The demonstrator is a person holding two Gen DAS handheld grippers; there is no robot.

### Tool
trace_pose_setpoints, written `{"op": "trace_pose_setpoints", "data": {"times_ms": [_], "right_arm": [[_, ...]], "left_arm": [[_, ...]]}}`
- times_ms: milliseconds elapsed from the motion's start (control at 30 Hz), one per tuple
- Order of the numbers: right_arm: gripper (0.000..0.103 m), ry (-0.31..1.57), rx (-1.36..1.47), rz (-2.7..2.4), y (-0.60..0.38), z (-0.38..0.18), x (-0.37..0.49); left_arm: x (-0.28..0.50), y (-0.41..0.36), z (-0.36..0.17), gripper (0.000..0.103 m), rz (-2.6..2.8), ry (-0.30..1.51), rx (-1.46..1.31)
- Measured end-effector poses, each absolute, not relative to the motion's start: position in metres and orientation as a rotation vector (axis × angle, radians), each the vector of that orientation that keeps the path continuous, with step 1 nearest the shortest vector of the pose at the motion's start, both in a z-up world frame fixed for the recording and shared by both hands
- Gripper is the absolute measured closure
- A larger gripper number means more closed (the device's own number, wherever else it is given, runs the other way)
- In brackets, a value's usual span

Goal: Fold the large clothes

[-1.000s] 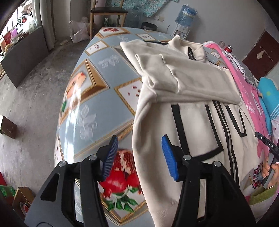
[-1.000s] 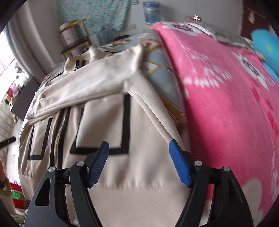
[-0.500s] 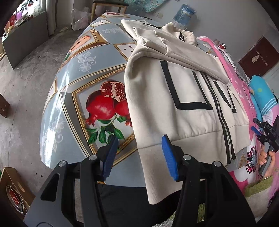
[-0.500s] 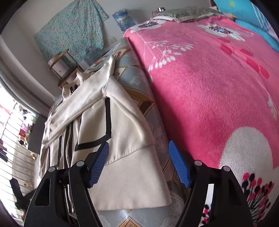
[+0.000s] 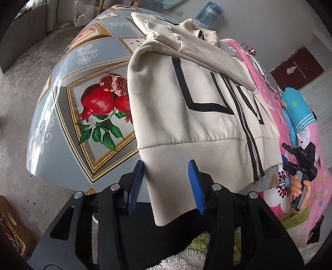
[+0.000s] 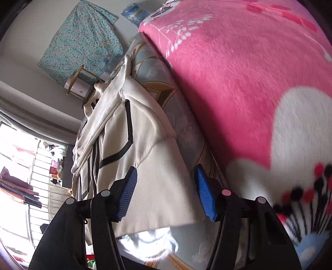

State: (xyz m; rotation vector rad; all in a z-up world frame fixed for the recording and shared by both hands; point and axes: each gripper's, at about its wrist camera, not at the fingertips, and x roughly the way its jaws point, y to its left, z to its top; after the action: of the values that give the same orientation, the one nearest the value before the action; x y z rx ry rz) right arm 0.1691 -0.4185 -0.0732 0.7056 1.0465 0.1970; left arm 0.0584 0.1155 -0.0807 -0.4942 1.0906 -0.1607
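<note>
A cream zip-up jacket (image 5: 203,116) with black line trim lies spread front-up on the surface (image 5: 68,116), which wears a blue-grey cloth printed with a gold-framed pomegranate picture. The jacket's sleeves are folded across its chest toward the far end, and its ribbed waistband hangs over the near edge of the surface.

The left tongs (image 5: 167,184) stand at the jacket's hem corner on the side nearest the pomegranate print. The jaws have just been closing and now stand partly open, with the hanging waistband between the blue pads (image 5: 195,187). The cloth sits close to both pads, yet a firm pinch does not show; the hem still drapes loose below them.

The right tongs (image 6: 166,191) stand at the opposite hem corner, next to the pink flowered blanket (image 6: 249,83) that lies along that edge of the surface. Their jaws have also just been closing and are about half open, with the waistband corner lying between the blue pads (image 6: 205,197), not visibly clamped. In the left wrist view the right tongs appear past the jacket's far hem corner, gripped by a hand (image 5: 298,189).

A water bottle (image 5: 209,14) stands beyond the far end of the surface, and a teal patterned cloth (image 6: 81,39) hangs on the wall.
</note>
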Motion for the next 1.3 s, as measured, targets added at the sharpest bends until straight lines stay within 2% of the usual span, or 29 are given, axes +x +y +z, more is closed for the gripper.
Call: {"op": "trace_pose_setpoints", "data": {"times_ms": [33, 200, 400, 467, 533, 567, 667, 867, 1033, 1167, 1300], "right_arm": [[0.053, 1.046, 0.719, 0.208, -0.417, -0.073, 0.166], [0.059, 1.054, 0.704, 0.246, -0.408, -0.067, 0.161], [0.082, 1.084, 0.643, 0.129, -0.410, -0.076, 0.163], [0.085, 1.073, 0.629, 0.115, -0.408, -0.076, 0.161], [0.093, 1.066, 0.612, 0.107, -0.404, -0.076, 0.160], [0.096, 1.059, 0.610, 0.111, -0.402, -0.074, 0.158], [0.097, 1.019, 0.567, 0.125, -0.391, -0.057, 0.153], [0.098, 0.958, 0.527, 0.199, -0.370, -0.016, 0.130], [0.098, 0.988, 0.588, 0.282, -0.351, -0.007, 0.102], [0.098, 1.071, 0.594, 0.232, -0.350, -0.037, 0.087], [0.097, 1.152, 0.685, 0.183, -0.369, -0.074, 0.088]], "left_arm": [[0.059, 0.116, -0.081, 0.065, -0.164, 1.091, -0.500], [0.060, 0.123, -0.084, 0.071, -0.195, 1.075, -0.548], [0.058, 0.130, -0.088, 0.071, -0.215, 1.068, -0.604], [0.058, 0.127, -0.087, 0.071, -0.206, 1.072, -0.587], [0.059, 0.121, -0.085, 0.072, -0.184, 1.075, -0.545], [0.058, 0.118, -0.083, 0.080, -0.161, 1.077, -0.513], [0.057, 0.112, -0.077, 0.098, -0.131, 1.069, -0.405], [0.051, 0.148, -0.035, 0.099, -0.215, 0.974, -0.457], [0.053, 0.192, -0.004, 0.099, -0.194, 0.941, -0.464], [0.054, 0.208, -0.022, 0.099, -0.188, 1.009, -0.481], [0.051, 0.189, -0.062, 0.098, -0.168, 1.122, -0.476]]}}
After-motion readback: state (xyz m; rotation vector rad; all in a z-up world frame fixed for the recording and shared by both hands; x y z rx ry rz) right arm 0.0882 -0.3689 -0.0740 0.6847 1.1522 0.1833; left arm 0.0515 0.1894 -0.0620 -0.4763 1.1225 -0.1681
